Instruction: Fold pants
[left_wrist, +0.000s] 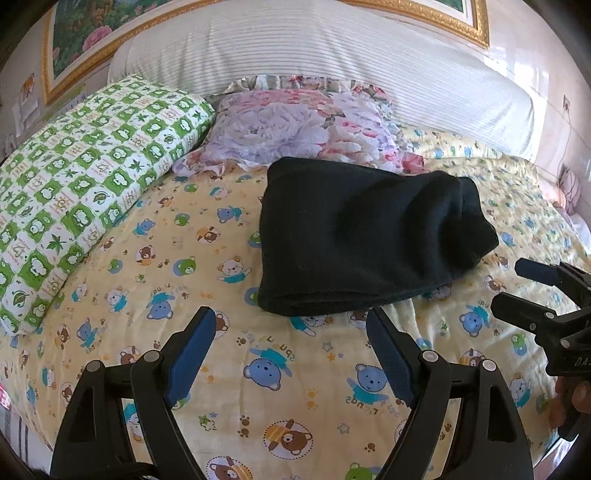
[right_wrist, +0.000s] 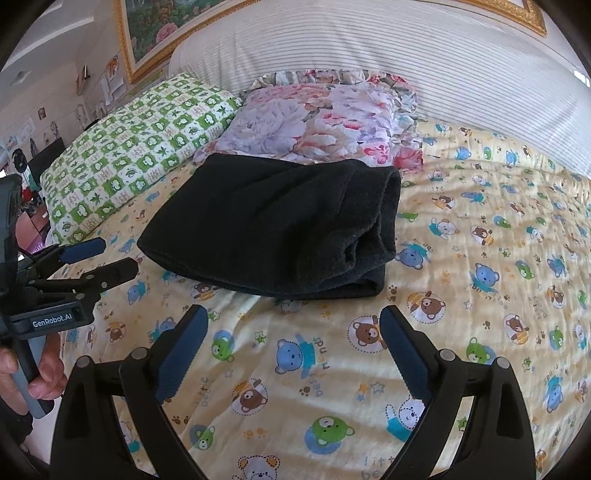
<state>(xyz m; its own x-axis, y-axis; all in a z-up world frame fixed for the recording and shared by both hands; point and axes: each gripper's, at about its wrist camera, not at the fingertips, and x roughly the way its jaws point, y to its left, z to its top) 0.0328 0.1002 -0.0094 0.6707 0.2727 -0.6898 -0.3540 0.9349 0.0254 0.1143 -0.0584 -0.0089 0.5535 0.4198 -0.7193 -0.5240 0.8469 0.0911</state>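
Bare quilt (left_wrist: 295, 369) fronts the pants (left_wrist: 354, 236) (pillows (left_wrist: 295, 122) crowd behind).

The black pants (left_wrist: 365, 236) lie folded into a thick, layered rectangle on the bed, toward twelve o'clock of both views, rolled edges stacked at three o'clock.

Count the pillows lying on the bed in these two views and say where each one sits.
2. A green-checked pillow lies at the left by the headboard; a floral pillow lies beside it, just behind the folded black pants. Others may lie out of frame.
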